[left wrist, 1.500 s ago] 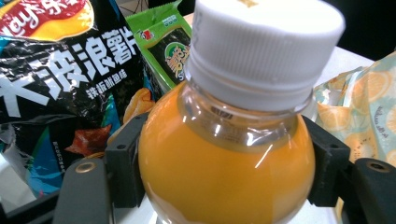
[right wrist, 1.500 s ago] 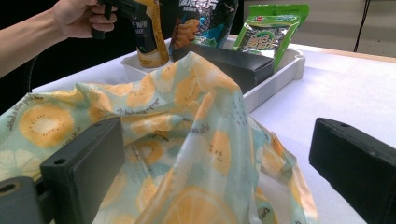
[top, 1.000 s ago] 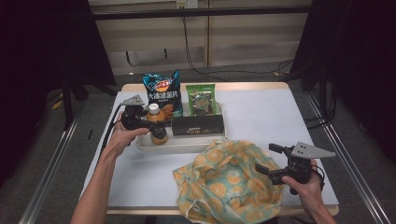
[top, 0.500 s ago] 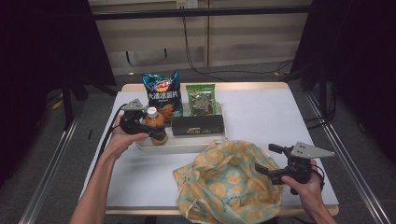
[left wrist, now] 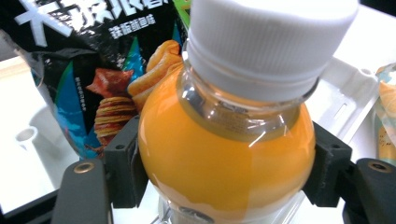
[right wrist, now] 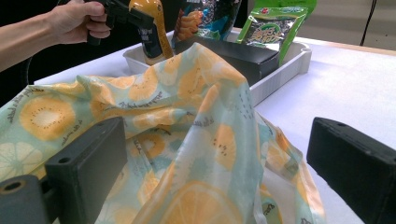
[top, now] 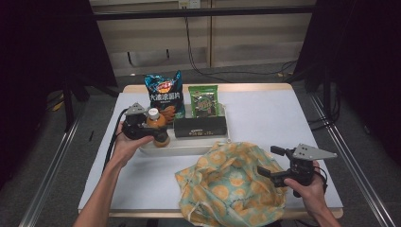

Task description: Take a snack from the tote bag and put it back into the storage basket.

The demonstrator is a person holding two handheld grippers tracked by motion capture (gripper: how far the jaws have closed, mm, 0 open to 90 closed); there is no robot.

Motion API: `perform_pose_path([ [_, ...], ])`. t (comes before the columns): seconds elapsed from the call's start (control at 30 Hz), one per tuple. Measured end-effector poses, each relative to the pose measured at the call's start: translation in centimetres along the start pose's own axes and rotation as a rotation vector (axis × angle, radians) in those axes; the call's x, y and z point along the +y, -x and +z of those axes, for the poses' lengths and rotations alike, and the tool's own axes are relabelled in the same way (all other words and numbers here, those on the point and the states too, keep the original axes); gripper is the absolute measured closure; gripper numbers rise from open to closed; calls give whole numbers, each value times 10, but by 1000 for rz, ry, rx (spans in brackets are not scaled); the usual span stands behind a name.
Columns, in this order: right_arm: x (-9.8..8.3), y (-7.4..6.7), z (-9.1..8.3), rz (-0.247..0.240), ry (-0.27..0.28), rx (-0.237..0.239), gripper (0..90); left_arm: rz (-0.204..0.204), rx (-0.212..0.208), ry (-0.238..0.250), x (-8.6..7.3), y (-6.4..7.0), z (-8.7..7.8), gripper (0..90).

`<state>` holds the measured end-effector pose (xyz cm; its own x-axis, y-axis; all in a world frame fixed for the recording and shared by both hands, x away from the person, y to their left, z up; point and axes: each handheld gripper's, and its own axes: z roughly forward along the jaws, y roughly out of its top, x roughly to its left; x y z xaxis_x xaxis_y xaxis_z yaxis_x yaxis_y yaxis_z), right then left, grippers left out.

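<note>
Clamping orange bottle [left wrist: 224, 158], L gripper [top: 150, 132]; R gripper [top: 273, 161] jaws wide apart by fabric bag [top: 227, 189].

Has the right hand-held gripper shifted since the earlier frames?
No. The right hand-held gripper sits at the same spot against the fruit-print bag and table edge.

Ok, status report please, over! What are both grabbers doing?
Left gripper shut on juice bottle in white tray. Right gripper open by fruit-print bag. Nothing blocking.
</note>
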<state>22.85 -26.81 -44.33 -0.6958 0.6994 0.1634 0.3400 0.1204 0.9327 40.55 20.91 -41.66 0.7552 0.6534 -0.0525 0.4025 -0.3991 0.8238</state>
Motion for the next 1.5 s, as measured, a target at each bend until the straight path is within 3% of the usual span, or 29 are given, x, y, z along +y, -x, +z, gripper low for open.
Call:
perform_pose_path([
  [0.07,0,0,0,0,2,-2,44,-3,-15,-5,1,-1,1,300],
  [0.27,0,0,1,5,1,-3,44,32,-112,1,4,-14,4,300],
  [0.53,0,2,2,9,-4,-2,44,79,-184,8,6,-27,10,301],
  [0.6,-1,1,3,12,-4,-4,43,98,-183,-3,6,-27,10,301],
  [0.77,-1,1,2,6,-3,0,44,103,-204,7,5,-30,10,298],
  [0.97,0,0,2,4,-3,4,43,80,-189,14,4,-30,10,290],
  [1.17,0,1,2,6,1,-3,42,27,-162,43,6,-26,4,144],
  [1.27,0,2,1,6,3,-3,41,27,-111,42,7,-21,-2,94],
  [1.33,0,1,1,9,3,-2,39,4,-102,58,7,-19,-7,65],
  [1.4,0,1,0,10,8,-9,35,-17,-67,71,6,-17,-15,55],
  [1.5,1,2,0,11,13,-15,32,-72,-31,135,3,-16,-27,46],
])
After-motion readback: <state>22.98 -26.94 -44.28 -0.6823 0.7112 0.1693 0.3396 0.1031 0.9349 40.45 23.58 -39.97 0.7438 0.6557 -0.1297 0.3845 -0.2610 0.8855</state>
